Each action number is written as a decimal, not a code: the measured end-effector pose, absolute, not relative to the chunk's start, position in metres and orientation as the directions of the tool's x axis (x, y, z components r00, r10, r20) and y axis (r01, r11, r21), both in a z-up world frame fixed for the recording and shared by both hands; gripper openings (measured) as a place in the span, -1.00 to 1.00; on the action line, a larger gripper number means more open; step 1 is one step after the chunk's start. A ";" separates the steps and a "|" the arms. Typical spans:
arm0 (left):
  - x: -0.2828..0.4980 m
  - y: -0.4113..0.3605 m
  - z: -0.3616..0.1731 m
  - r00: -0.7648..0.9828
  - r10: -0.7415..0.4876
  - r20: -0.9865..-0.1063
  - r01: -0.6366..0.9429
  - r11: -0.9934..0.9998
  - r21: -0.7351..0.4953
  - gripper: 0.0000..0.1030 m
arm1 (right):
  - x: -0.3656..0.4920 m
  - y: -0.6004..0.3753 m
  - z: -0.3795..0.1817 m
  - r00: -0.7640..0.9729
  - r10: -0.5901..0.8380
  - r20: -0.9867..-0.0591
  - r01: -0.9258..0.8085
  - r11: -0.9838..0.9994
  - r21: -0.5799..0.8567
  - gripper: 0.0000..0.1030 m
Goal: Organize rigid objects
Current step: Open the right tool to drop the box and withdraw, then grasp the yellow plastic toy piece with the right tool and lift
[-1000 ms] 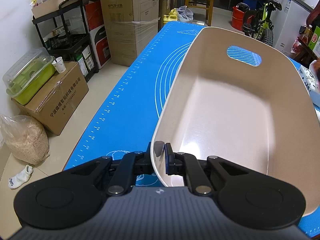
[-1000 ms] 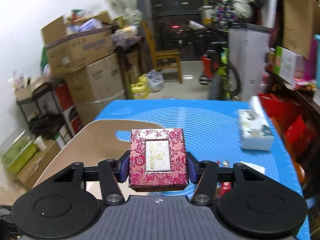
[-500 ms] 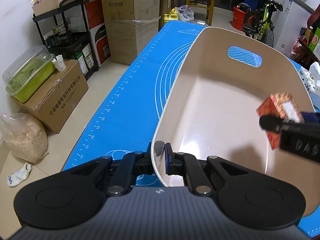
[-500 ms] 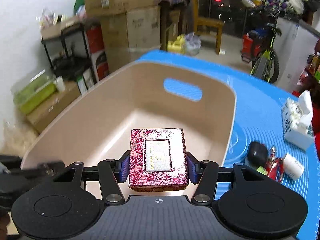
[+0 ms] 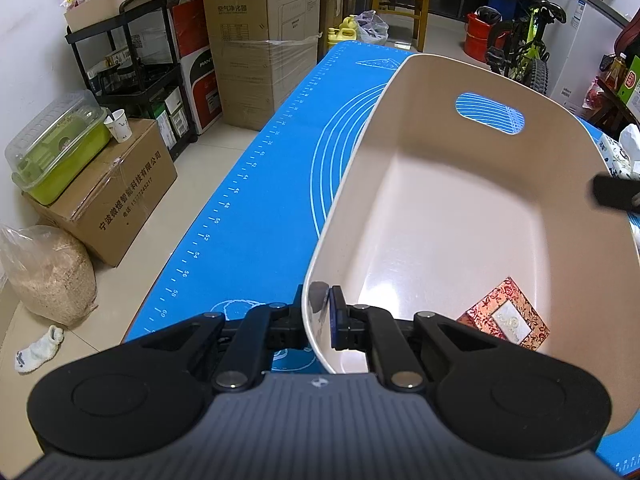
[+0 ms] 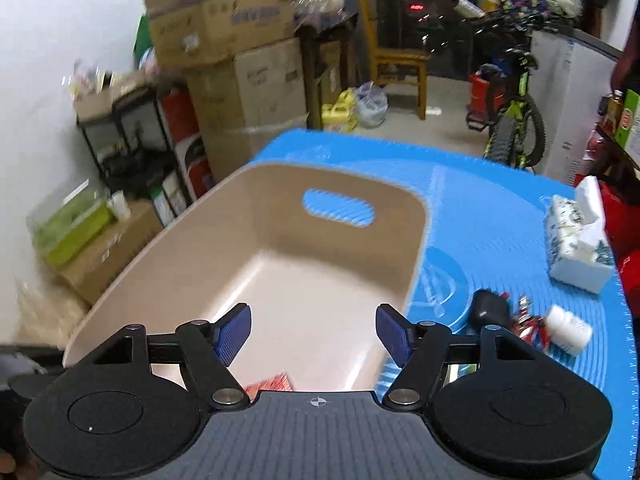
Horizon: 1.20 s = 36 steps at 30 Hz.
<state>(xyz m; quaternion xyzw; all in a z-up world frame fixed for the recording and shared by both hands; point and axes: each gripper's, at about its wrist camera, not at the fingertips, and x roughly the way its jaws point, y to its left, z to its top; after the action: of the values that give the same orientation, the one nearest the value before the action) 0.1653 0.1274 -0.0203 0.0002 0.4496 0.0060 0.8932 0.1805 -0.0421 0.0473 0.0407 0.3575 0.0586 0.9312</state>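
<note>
Where boxes crowd (walls): blue mat.

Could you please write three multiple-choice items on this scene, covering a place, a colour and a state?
1. Where is the patterned red box?
A. on the blue mat
B. inside the beige bin
C. in the right gripper

2. What colour is the mat?
A. blue
B. green
C. grey

3. What is the left gripper doing?
A. hanging open
B. holding the box
C. clamped on the bin's rim

Answers: B, the box lies on the bin's floor; A, blue mat with white markings; C, its pads pinch the near rim.
</note>
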 end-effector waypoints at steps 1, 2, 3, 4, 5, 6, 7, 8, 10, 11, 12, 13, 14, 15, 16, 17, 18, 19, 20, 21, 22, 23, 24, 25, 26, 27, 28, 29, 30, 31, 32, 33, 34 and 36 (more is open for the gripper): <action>0.165 0.127 -0.020 0.595 0.011 -0.803 -0.011 1.000 0.005 -0.77 | 0.179 -0.048 0.050 0.745 0.134 -0.653 -0.071 0.990 0.122 0.48; 0.166 0.128 -0.020 0.595 0.010 -0.803 -0.011 1.000 0.004 -0.77 | 0.176 -0.056 0.053 0.753 0.129 -0.645 -0.061 0.990 0.126 0.49; 0.165 0.128 -0.020 0.595 0.010 -0.803 -0.011 1.000 0.004 -0.77 | 0.174 -0.065 0.056 0.760 0.120 -0.639 -0.049 0.991 0.128 0.50; 0.165 0.127 -0.021 0.596 0.010 -0.803 -0.012 1.000 0.004 -0.77 | 0.171 -0.074 0.058 0.766 0.108 -0.634 -0.036 0.991 0.126 0.51; 0.165 0.127 -0.021 0.596 0.010 -0.803 -0.012 1.000 0.004 -0.77 | 0.169 -0.083 0.059 0.770 0.094 -0.631 -0.022 0.992 0.121 0.51; 0.165 0.127 -0.021 0.595 0.010 -0.803 -0.012 1.000 0.004 -0.77 | 0.166 -0.093 0.059 0.772 0.074 -0.631 -0.003 0.994 0.114 0.53; 0.165 0.128 -0.021 0.595 0.010 -0.803 -0.012 1.000 0.003 -0.77 | 0.166 -0.103 0.058 0.772 0.057 -0.633 0.013 0.994 0.106 0.53; 0.165 0.128 -0.021 0.595 0.010 -0.804 -0.012 1.000 0.003 -0.77 | 0.165 -0.114 0.055 0.768 0.032 -0.640 0.038 0.995 0.095 0.54; 0.165 0.127 -0.021 0.595 0.010 -0.803 -0.012 1.000 0.003 -0.77 | 0.164 -0.132 0.047 0.755 -0.006 -0.656 0.079 0.994 0.081 0.54; 0.165 0.127 -0.021 0.595 0.010 -0.803 -0.011 1.000 0.004 -0.77 | 0.163 -0.144 0.042 0.744 -0.028 -0.668 0.106 0.991 0.076 0.54; 0.165 0.128 -0.021 0.595 0.009 -0.803 -0.011 1.000 0.004 -0.77 | 0.163 -0.153 0.036 0.734 -0.044 -0.678 0.126 0.989 0.072 0.54; 0.165 0.127 -0.021 0.595 0.009 -0.803 -0.011 1.000 0.003 -0.77 | 0.163 -0.159 0.031 0.725 -0.056 -0.686 0.139 0.988 0.067 0.54; 0.165 0.128 -0.021 0.595 0.008 -0.803 -0.011 1.000 0.003 -0.77 | 0.162 -0.168 0.025 0.713 -0.074 -0.697 0.155 0.986 0.054 0.54; 0.165 0.127 -0.021 0.595 0.010 -0.803 -0.011 1.000 0.003 -0.77 | 0.162 -0.172 0.020 0.705 -0.088 -0.704 0.165 0.985 0.043 0.54; 0.165 0.127 -0.021 0.596 0.010 -0.803 -0.011 1.000 0.004 -0.77 | 0.161 -0.177 0.014 0.696 -0.100 -0.711 0.173 0.984 0.031 0.54; 0.165 0.127 -0.021 0.596 0.010 -0.803 -0.011 1.000 0.005 -0.77 | 0.161 -0.181 0.008 0.687 -0.107 -0.719 0.177 0.984 0.022 0.54; 0.165 0.127 -0.021 0.595 0.010 -0.803 -0.012 1.000 0.003 -0.77 | 0.161 -0.186 0.001 0.679 -0.112 -0.726 0.177 0.984 0.013 0.54; 0.165 0.127 -0.021 0.595 0.009 -0.803 -0.012 1.000 0.003 -0.77 | 0.160 -0.190 -0.005 0.669 -0.116 -0.734 0.176 0.984 0.005 0.54; 0.165 0.127 -0.021 0.595 0.009 -0.803 -0.012 1.000 0.002 -0.77 | 0.160 -0.191 -0.012 0.660 -0.117 -0.742 0.174 0.985 -0.001 0.54; 0.165 0.127 -0.021 0.595 0.010 -0.803 -0.012 1.000 0.004 -0.77 | 0.159 -0.195 -0.019 0.650 -0.117 -0.751 0.171 0.985 -0.006 0.54; 0.165 0.127 -0.021 0.595 0.010 -0.803 -0.012 1.000 0.004 -0.77 | 0.161 -0.194 -0.024 0.643 -0.117 -0.757 0.169 0.986 -0.008 0.54; 0.165 0.127 -0.021 0.595 0.011 -0.803 -0.012 1.000 0.005 -0.77 | 0.160 -0.196 -0.030 0.637 -0.113 -0.763 0.165 0.986 -0.008 0.54; 0.165 0.127 -0.021 0.595 0.010 -0.803 -0.012 1.000 0.003 -0.77 | 0.159 -0.196 -0.033 0.633 -0.108 -0.767 0.160 0.987 -0.007 0.54; 0.165 0.127 -0.021 0.595 0.010 -0.803 -0.012 1.000 0.003 -0.77 | 0.159 -0.197 -0.037 0.631 -0.102 -0.769 0.155 0.988 -0.004 0.54; 0.165 0.127 -0.021 0.595 0.010 -0.803 -0.012 1.000 0.003 -0.77 | 0.159 -0.198 -0.039 0.631 -0.094 -0.770 0.148 0.989 0.001 0.54; 0.165 0.127 -0.020 0.595 0.010 -0.803 -0.012 1.000 0.004 -0.77 | 0.158 -0.199 -0.041 0.635 -0.083 -0.768 0.139 0.990 0.007 0.54; 0.165 0.127 -0.020 0.595 0.010 -0.803 -0.011 1.000 0.005 -0.77 | 0.158 -0.198 -0.041 0.641 -0.071 -0.764 0.125 0.992 0.012 0.54; 0.165 0.127 -0.021 0.595 0.011 -0.803 -0.011 1.000 0.005 -0.77 | 0.158 -0.196 -0.042 0.645 -0.058 -0.762 0.107 0.994 0.015 0.54; 0.165 0.127 -0.020 0.595 0.010 -0.804 -0.012 1.000 0.004 -0.77 | 0.159 -0.195 -0.043 0.646 -0.048 -0.762 0.088 0.996 0.012 0.54; 0.166 0.128 -0.021 0.595 0.010 -0.804 -0.012 1.000 0.004 -0.77 | 0.161 -0.193 -0.043 0.648 -0.033 -0.761 0.068 0.998 0.015 0.54; 0.165 0.127 -0.020 0.595 0.010 -0.804 -0.012 1.000 0.004 -0.77 | 0.161 -0.192 -0.043 0.654 -0.004 -0.757 0.037 0.999 0.027 0.54; 0.165 0.127 -0.020 0.595 0.010 -0.804 -0.012 1.000 0.004 -0.77 | 0.162 -0.192 -0.043 0.658 0.009 -0.753 0.019 0.999 0.029 0.54; 0.165 0.127 -0.020 0.595 0.011 -0.804 -0.012 1.000 0.004 -0.77 | 0.163 -0.191 -0.043 0.659 0.015 -0.752 0.007 1.000 0.027 0.54; 0.165 0.128 -0.021 0.595 0.012 -0.804 -0.012 1.000 0.006 -0.76 | 0.169 -0.190 -0.045 0.657 0.035 -0.753 -0.027 0.999 0.023 0.54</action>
<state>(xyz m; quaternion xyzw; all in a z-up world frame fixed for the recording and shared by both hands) 0.1653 0.1276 -0.0209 0.0002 0.4500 0.0067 0.8930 0.1686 -0.1896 -0.0448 0.0047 0.4140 0.0171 0.9101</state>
